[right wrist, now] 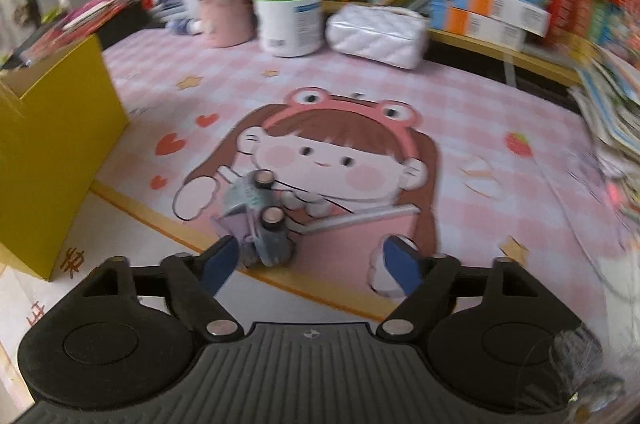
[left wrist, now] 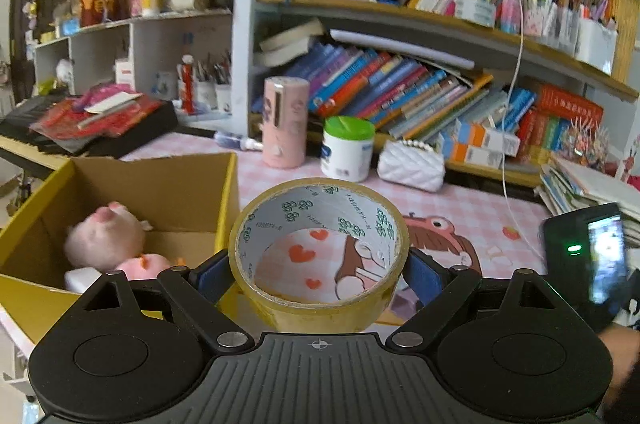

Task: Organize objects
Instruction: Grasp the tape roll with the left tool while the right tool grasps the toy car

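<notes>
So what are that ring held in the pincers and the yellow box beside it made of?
The tape roll looks like glossy, yellowish-clear plastic film wound on a printed paper core; the sheen suggests it. The left gripper pinches it. The box looks like corrugated cardboard: matte brown inside, yellow outside, with folded flaps.

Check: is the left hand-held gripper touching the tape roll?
Touching. In the left wrist view, both blue pads of the left hand-held gripper press the outer sides of the tape roll, holding it up off the mat.
</notes>
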Available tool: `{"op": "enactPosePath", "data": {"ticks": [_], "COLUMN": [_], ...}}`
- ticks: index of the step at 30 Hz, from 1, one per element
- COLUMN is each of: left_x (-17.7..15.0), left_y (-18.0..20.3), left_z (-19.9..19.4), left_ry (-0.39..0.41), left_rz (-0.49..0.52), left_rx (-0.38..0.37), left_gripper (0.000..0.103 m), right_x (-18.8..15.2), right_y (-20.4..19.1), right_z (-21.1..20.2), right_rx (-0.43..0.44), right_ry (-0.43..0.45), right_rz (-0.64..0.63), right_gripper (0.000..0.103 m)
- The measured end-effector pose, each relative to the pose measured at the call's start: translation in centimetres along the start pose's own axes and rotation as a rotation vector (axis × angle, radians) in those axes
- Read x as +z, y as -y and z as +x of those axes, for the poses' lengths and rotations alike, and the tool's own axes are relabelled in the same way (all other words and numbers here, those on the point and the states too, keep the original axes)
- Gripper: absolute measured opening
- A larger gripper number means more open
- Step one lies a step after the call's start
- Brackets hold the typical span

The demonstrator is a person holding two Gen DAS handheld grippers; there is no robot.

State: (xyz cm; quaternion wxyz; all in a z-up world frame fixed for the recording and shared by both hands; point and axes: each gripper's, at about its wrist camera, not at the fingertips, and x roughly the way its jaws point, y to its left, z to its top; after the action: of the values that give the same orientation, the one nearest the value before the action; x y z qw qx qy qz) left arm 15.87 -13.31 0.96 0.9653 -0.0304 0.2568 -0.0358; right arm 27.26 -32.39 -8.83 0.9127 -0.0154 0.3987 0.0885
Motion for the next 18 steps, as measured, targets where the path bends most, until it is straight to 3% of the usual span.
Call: {"op": "enactPosePath", "data": {"ticks": [5,8,11,12,13,18], "left_x": [-0.1,-0.2,-0.3,-0.4,-0.4,-0.6], "left_y": [-0.9,-1.3,-1.7,-1.7,-1.8,-1.9], "left_z": [-1.0,-1.4,-1.7,-1.8,-1.9,-2.2], "left_ry": [0.003,0.007,0.009,0.009,0.009,0.012], "left_rz": [-0.011,-0.020,-0.029,-0.030,-0.030,-0.033], "left_rx": [0.038,0.058,0.072,0.075,0.078,0.079], "left_gripper": [0.090,0.090,0.090,0.090,0.090,0.090], "right_x": [0.4,0.2,0.2,0.2,0.2,0.2], "right_y": [-0.7,-1.3,-1.8,-1.9,-2.1,-2.1], "right_z": [2.5,3.0,2.9,2.8,2.7,2.1], "right_rx": [0.020,0.003,0.009,0.011,0.012,0.000], "right_ry": [-0.058,-0.052,-0.026,-0.019,-0.014,-0.035], "right_rz": [-0.012,-0.039,-0.054,-0.059,-0.065,-0.031], "right_gripper": [0.082,0.076,0.057,0.043,0.036,0.035]}}
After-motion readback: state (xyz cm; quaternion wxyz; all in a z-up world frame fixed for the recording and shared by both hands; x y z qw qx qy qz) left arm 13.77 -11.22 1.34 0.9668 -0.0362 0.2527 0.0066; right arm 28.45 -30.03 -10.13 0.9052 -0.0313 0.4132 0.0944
